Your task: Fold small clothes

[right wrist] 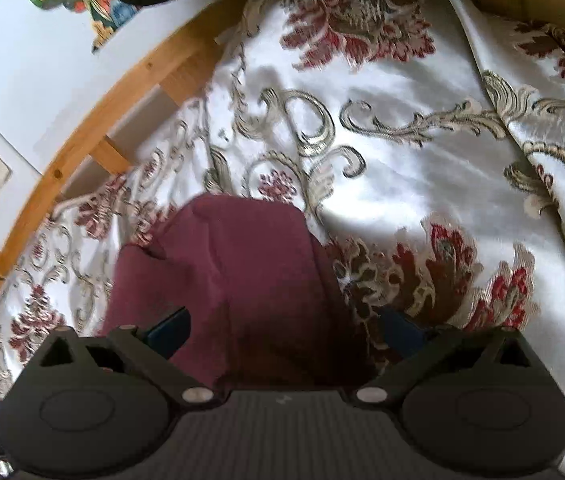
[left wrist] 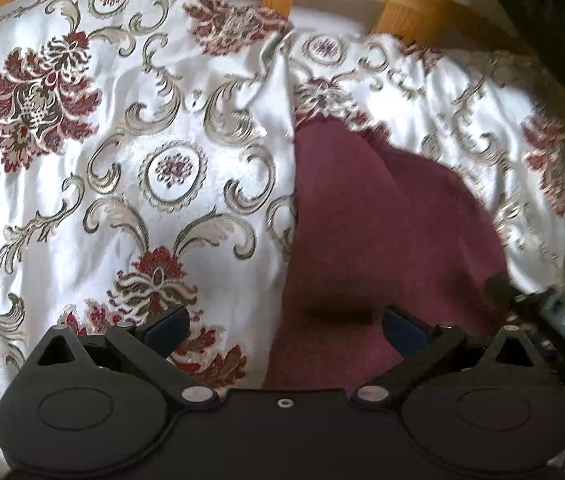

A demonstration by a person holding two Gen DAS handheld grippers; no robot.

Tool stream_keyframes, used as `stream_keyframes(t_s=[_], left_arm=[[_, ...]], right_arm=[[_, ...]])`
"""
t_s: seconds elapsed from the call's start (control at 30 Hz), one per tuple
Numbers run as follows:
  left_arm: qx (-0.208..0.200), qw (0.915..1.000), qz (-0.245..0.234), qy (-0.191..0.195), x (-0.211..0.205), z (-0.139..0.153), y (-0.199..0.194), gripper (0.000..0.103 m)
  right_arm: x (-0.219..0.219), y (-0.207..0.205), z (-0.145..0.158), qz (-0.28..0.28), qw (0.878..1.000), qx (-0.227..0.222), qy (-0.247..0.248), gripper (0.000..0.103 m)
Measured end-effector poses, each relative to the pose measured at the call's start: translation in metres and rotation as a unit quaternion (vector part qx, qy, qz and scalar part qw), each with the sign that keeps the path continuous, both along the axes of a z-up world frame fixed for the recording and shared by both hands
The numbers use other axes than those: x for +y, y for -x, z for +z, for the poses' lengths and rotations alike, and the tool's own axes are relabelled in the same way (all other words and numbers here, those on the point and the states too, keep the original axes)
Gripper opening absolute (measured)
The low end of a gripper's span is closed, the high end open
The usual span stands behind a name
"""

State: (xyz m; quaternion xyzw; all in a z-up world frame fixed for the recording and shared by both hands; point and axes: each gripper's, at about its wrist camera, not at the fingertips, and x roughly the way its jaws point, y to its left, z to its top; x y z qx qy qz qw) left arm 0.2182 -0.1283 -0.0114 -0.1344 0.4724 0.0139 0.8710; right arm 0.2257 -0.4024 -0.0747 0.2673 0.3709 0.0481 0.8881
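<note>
A maroon garment [left wrist: 382, 240] lies on a shiny white bedspread [left wrist: 122, 160] woven with dark red flowers and grey-gold scrolls. The bedspread covers a bed with a light wooden frame [left wrist: 402, 4], and the garment sits near the framed edge, which runs along the top of the left wrist view. The cloth looks folded over itself, with a rounded upper layer showing a crease.

The left gripper [left wrist: 286, 326] has its jaws spread wide apart, holding nothing; one blue pad hangs over the bedspread, the other over the garment's near part. The right gripper [right wrist: 286, 326] is likewise spread wide and empty, with the garment's near end between its fingers. Part of the other tool [left wrist: 554, 316] shows at the right edge of the left wrist view.
</note>
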Motion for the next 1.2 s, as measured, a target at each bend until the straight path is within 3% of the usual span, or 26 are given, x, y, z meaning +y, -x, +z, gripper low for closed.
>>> stream_keyframes(t_s=[0.37, 0.53, 0.63, 0.8, 1.07, 1.2], left_arm=[[-0.037, 0.9937, -0.101, 0.033, -0.007, 0.001, 0.012, 0.102], [-0.044, 0.9895, -0.118, 0.071, -0.002, -0.012, 0.012, 0.102], [-0.044, 0.9865, -0.128, 0.093, 0.000, -0.022, 0.008, 0.102], [-0.044, 0.9826, -0.161, 0.081, 0.000, -0.041, -0.005, 0.102], [-0.051, 0.9738, -0.172, 0.140, 0.021, -0.072, -0.024, 0.102], [-0.037, 0.9699, -0.143, 0.194, 0.037, -0.091, -0.030, 0.102]], right_arm=[[0.005, 0.009, 0.010, 0.016, 0.998, -0.003, 0.061, 0.103], [-0.002, 0.011, 0.014, 0.008, 0.999, -0.011, 0.048, 0.103], [-0.001, 0.012, 0.018, 0.002, 0.998, -0.041, 0.055, 0.103], [0.008, 0.008, 0.018, 0.021, 0.994, -0.069, 0.076, 0.103], [0.013, -0.020, 0.015, 0.087, 0.991, -0.085, 0.057, 0.103], [0.010, -0.039, 0.012, 0.102, 0.986, -0.096, 0.087, 0.103]])
